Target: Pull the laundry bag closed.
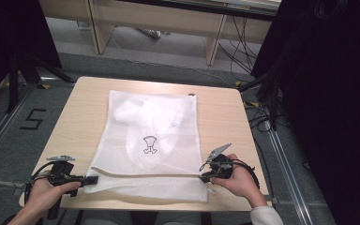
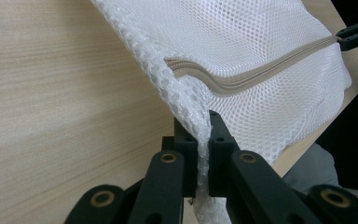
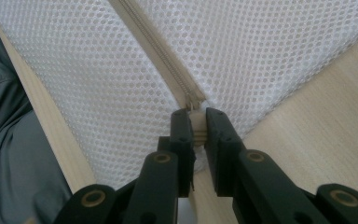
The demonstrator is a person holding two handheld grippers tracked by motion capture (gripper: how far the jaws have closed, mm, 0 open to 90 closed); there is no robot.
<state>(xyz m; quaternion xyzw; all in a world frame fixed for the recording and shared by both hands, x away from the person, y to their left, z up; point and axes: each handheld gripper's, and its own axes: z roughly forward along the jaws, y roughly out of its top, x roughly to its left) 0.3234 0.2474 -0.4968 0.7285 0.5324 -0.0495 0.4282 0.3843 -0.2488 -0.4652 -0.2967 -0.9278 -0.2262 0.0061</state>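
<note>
A white mesh laundry bag (image 1: pixel 154 140) lies flat on the wooden table (image 1: pixel 75 117), with white clothing inside and a small dark emblem on its front. A beige zipper (image 2: pixel 242 81) runs across the bag near the front edge. My left gripper (image 1: pixel 92 179) is shut on the bag's near left corner (image 2: pixel 193 116), and the mesh is bunched between the jaws. My right gripper (image 1: pixel 204 176) is shut on the zipper pull (image 3: pixel 196 123) at the right end of the zipper (image 3: pixel 158 51).
The table's front edge lies just below the bag. A person's hands hold both grippers at the near corners. Black stands and cables (image 1: pixel 262 112) sit on the floor to the right, and wooden furniture legs (image 1: pixel 101 28) stand behind the table.
</note>
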